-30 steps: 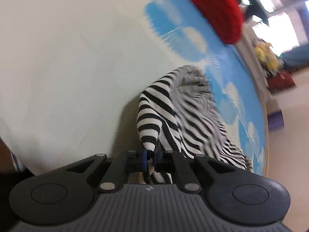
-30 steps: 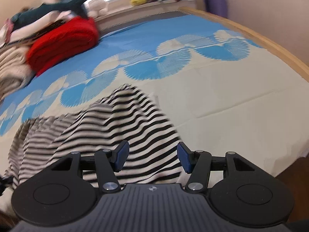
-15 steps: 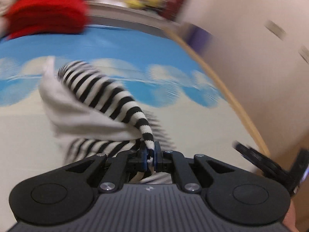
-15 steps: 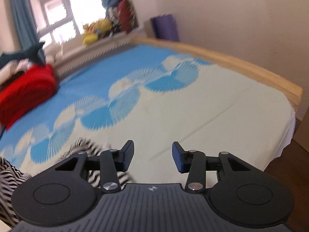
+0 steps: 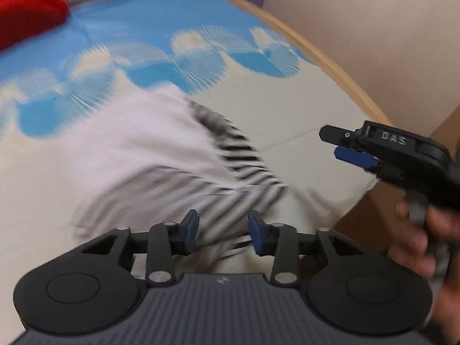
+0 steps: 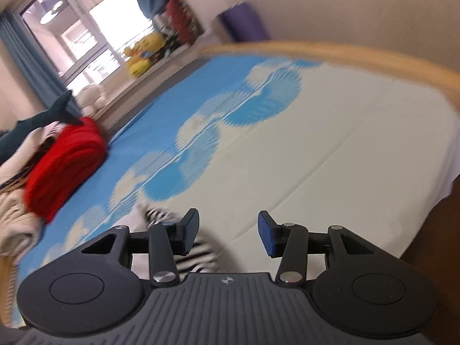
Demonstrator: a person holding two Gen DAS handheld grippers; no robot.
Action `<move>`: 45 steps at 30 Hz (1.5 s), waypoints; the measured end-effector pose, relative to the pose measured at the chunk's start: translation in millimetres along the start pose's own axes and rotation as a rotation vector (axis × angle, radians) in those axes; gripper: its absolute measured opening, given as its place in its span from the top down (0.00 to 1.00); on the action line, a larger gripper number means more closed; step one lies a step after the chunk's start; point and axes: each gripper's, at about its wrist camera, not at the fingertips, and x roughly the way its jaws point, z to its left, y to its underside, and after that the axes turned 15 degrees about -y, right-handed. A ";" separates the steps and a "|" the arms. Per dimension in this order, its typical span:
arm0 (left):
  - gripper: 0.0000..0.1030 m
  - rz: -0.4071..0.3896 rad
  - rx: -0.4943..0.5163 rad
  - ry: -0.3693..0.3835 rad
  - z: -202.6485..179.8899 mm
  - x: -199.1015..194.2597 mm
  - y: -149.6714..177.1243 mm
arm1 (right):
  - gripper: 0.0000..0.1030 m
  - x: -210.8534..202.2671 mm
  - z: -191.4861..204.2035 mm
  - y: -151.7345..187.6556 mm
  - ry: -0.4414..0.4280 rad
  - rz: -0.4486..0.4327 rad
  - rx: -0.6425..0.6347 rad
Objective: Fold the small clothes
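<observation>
My left gripper [image 5: 222,231] has just been opening; its jaws stand apart, nothing between them, over the striped garment [image 5: 161,166] lying on the bed [image 5: 287,109]. My right gripper [image 6: 228,234] is parted too, empty. Blur hides the garment's shape, probably folded over.

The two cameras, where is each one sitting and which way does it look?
Left wrist view: sits on the left tongs, looking down at the striped garment on the bed; the right tongs and a hand show.
Right wrist view: sits on the right tongs, looking across the bed toward the window; only its own tongs show.
Shared: the bed, the striped garment, the red blanket.
</observation>
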 end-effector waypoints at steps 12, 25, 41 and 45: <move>0.46 -0.175 -0.076 -0.097 103.4 -51.6 54.8 | 0.78 66.1 57.4 -0.6 -0.198 0.328 -0.355; 0.45 0.008 -0.215 -0.180 113.5 -3.5 19.5 | 0.48 144.0 30.2 29.9 -0.074 0.680 -0.285; 0.44 0.033 -0.201 -0.157 105.8 7.8 26.4 | 0.98 37.5 36.7 -14.9 -0.270 0.467 -0.275; 0.44 0.066 -0.176 -0.111 91.0 17.7 27.5 | 0.98 22.7 14.1 -17.4 -0.187 0.489 -0.251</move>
